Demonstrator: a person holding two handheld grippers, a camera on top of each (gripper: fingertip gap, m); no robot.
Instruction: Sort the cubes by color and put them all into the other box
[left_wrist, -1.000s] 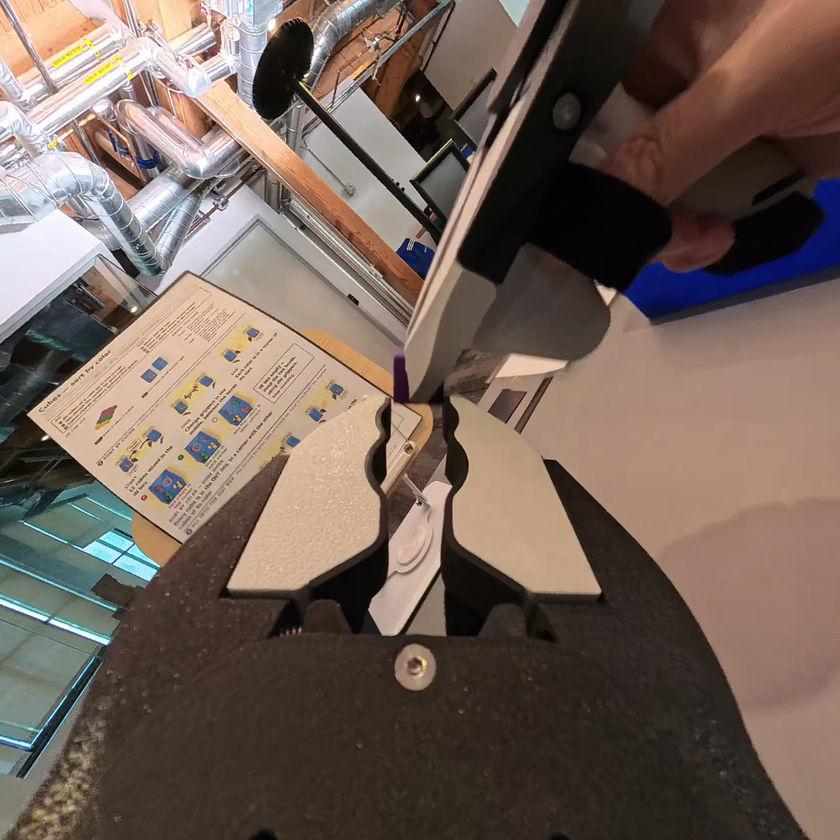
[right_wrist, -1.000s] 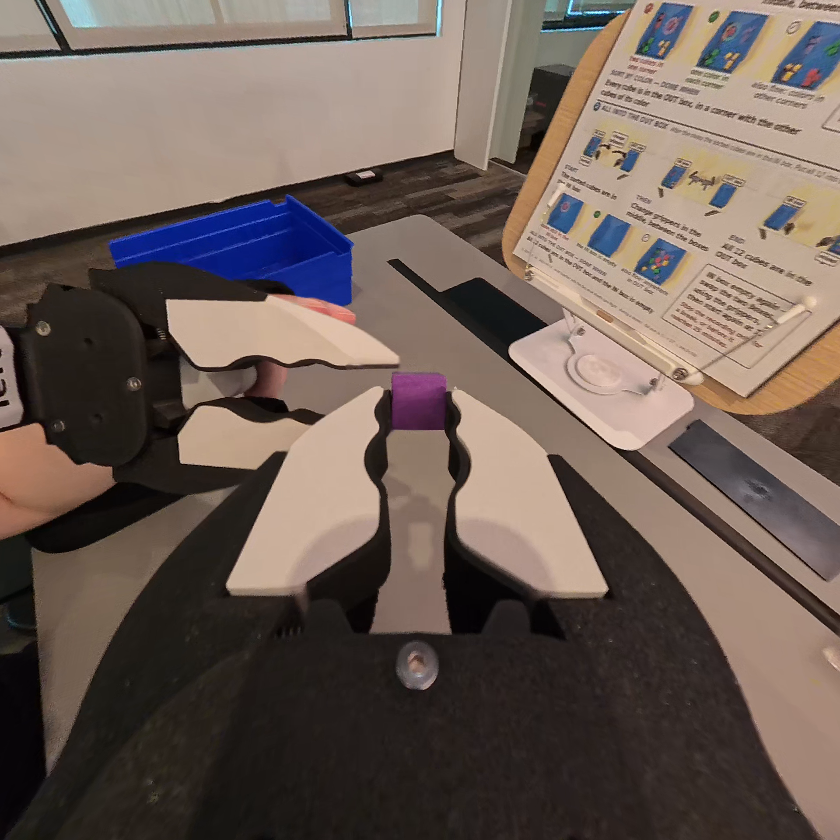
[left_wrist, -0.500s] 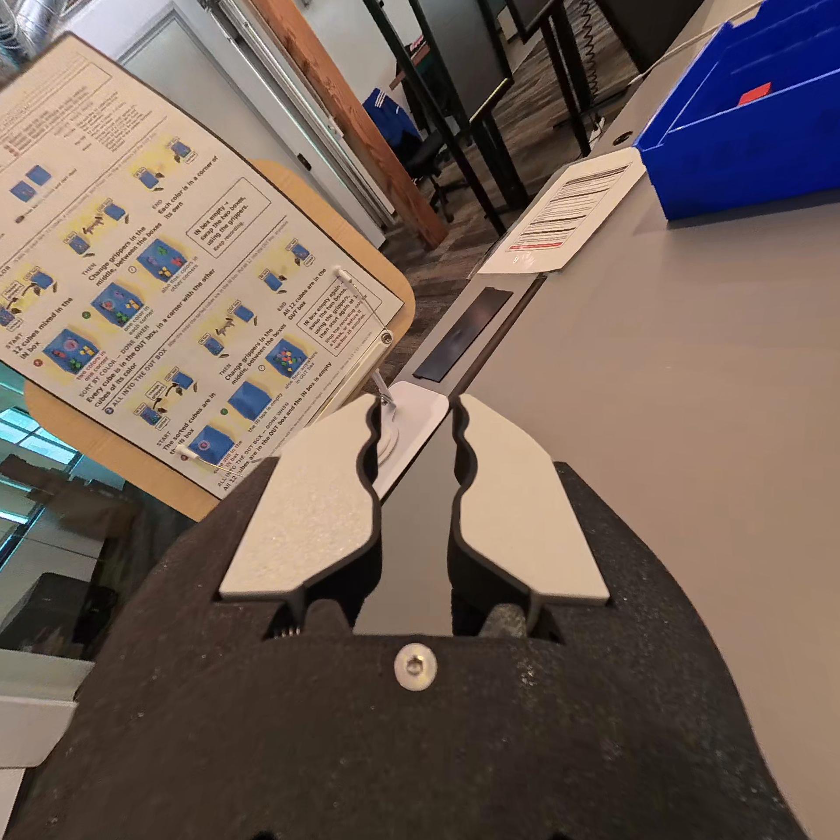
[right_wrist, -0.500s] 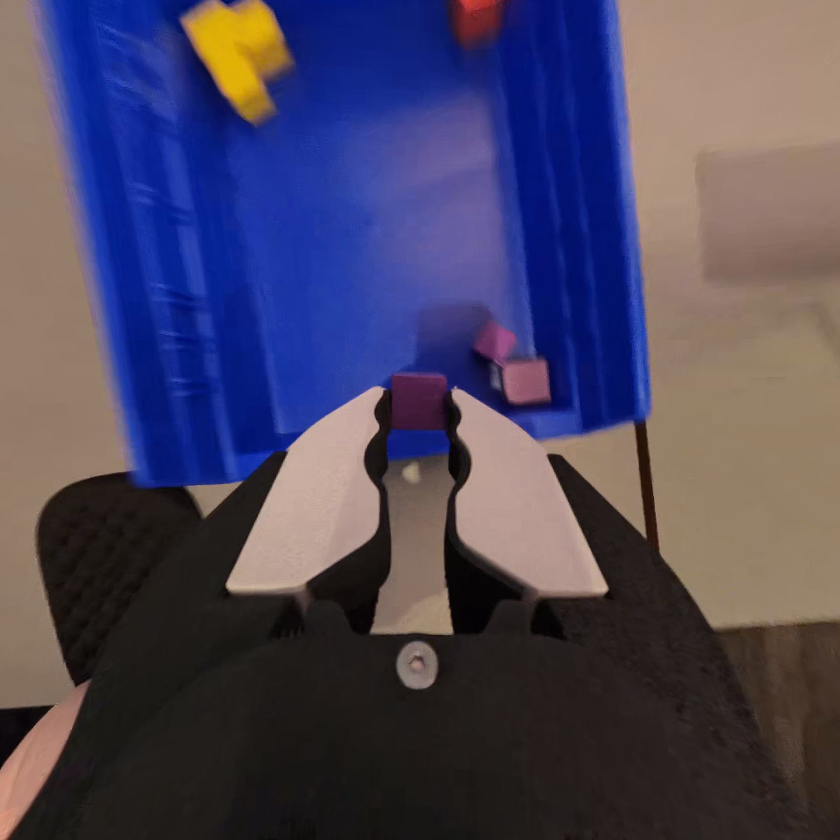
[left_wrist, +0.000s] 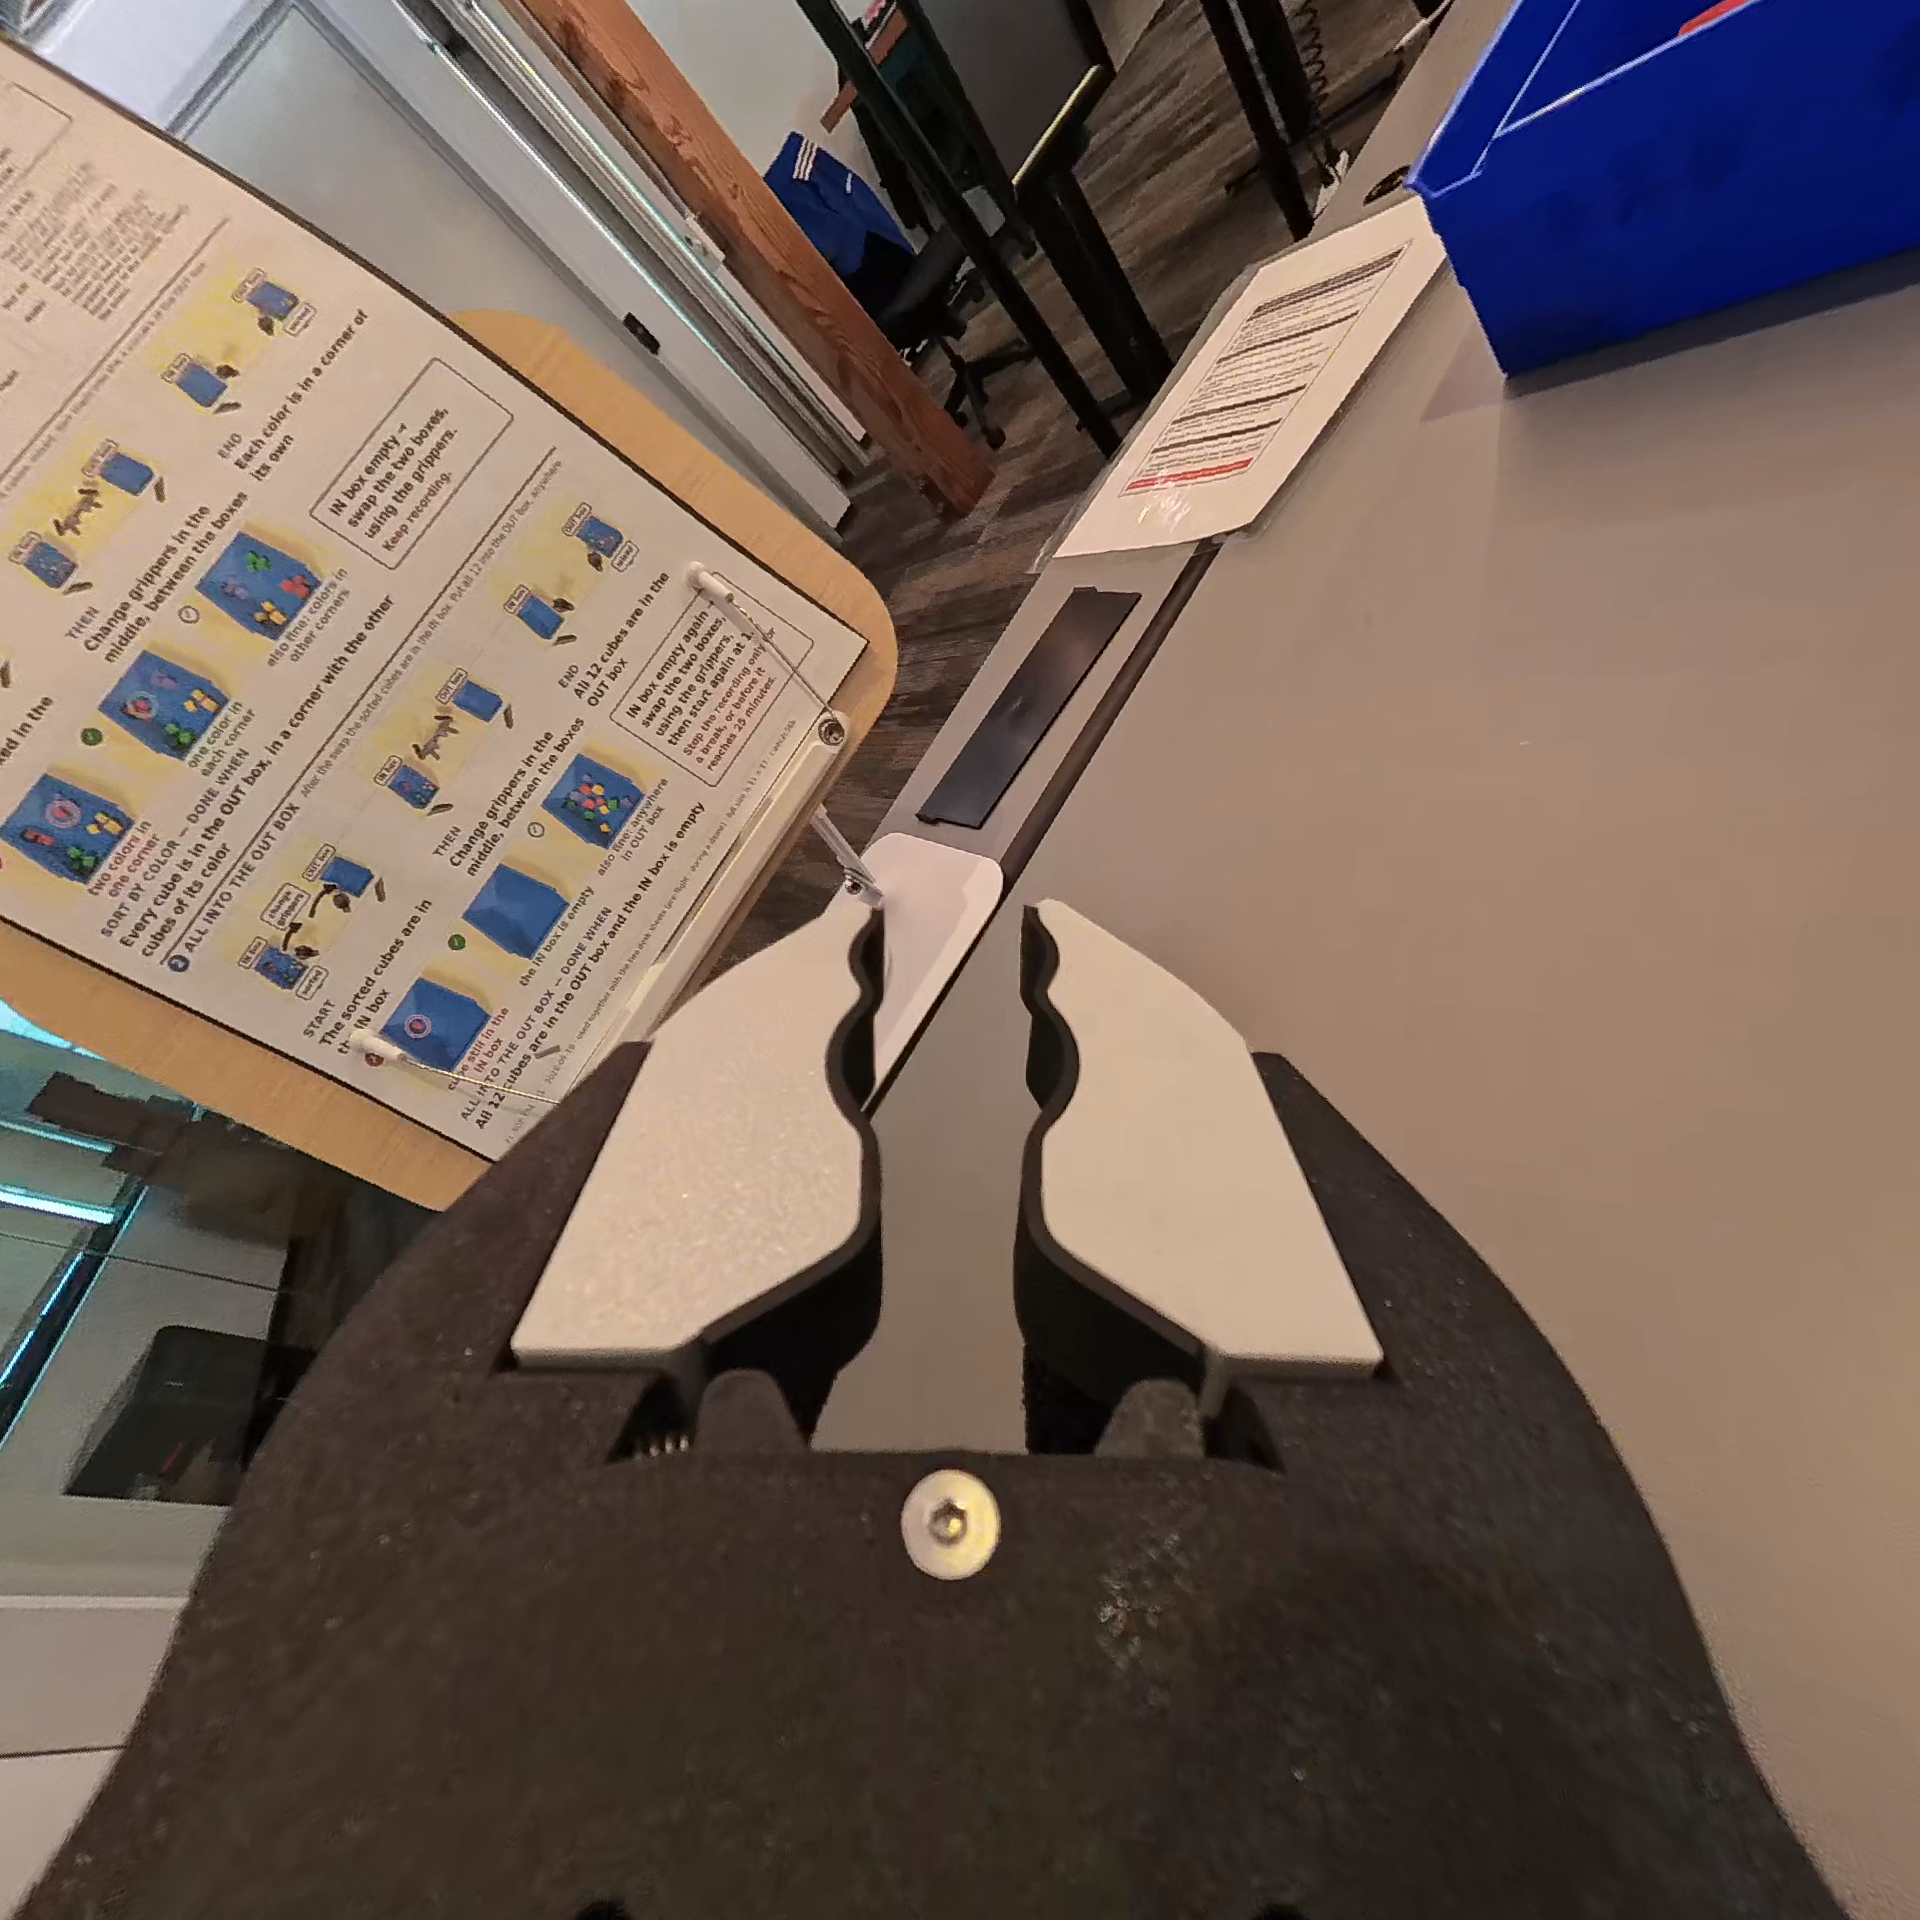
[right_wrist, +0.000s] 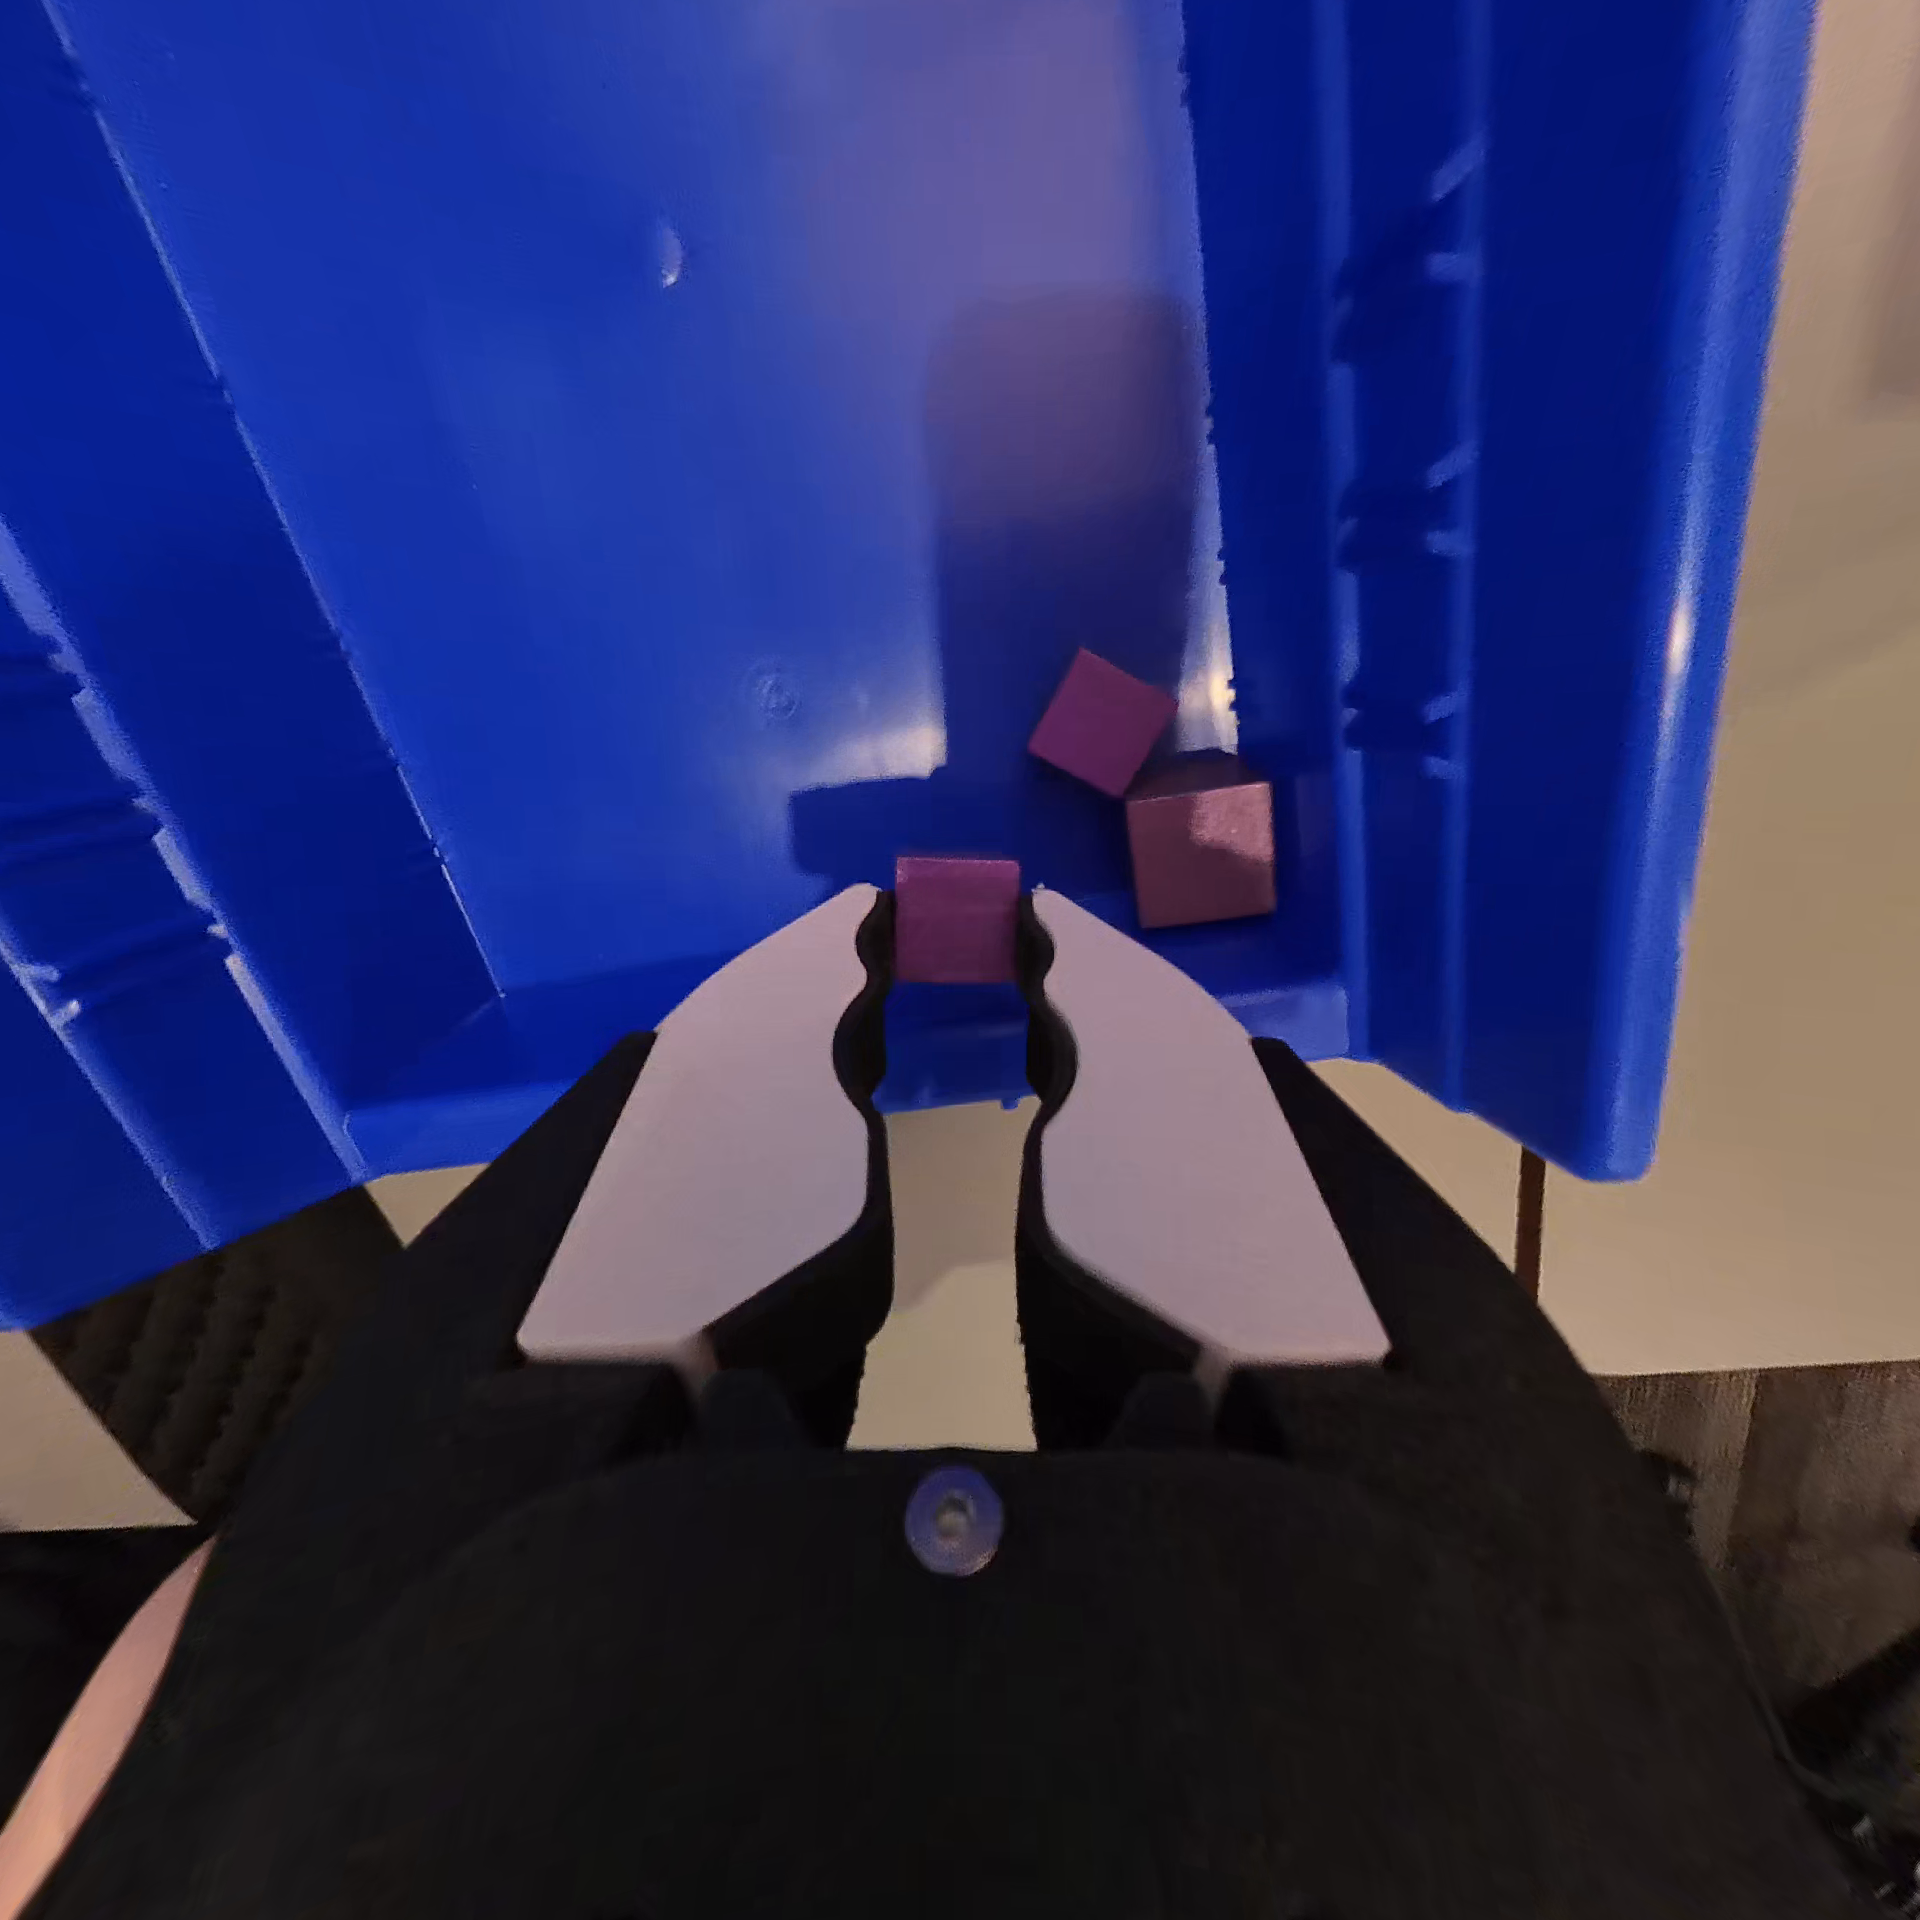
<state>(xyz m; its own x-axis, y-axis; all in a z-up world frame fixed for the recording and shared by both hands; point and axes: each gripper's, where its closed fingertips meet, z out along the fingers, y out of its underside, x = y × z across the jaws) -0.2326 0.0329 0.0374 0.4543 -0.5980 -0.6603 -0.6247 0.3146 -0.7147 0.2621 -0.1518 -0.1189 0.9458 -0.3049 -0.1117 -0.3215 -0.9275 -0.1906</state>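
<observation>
My right gripper (right_wrist: 956, 920) is shut on a purple cube (right_wrist: 956, 914) and holds it over the near right corner of a blue box (right_wrist: 582, 499). Two more purple cubes lie in that corner, one (right_wrist: 1101, 721) tilted and one (right_wrist: 1201, 856) against the right wall, just right of my fingertips. My left gripper (left_wrist: 951, 925) is open and empty, low over the grey table (left_wrist: 1507, 935), pointing along a dark strip (left_wrist: 1029, 717). A blue box (left_wrist: 1683, 177) stands at the far right of the left wrist view; its inside is mostly hidden.
An instruction board (left_wrist: 343, 665) on a white stand (left_wrist: 930, 914) leans at the left of the left gripper. A laminated sheet (left_wrist: 1257, 384) lies at the table's far edge. Beyond are desks and a chair. The table edge (right_wrist: 1714, 1361) and floor lie near the right gripper.
The right gripper carried the purple cube from mid-table to over the blue box and lowered toward the purple corner. The left gripper swung down to face the board and opened slightly wider.
</observation>
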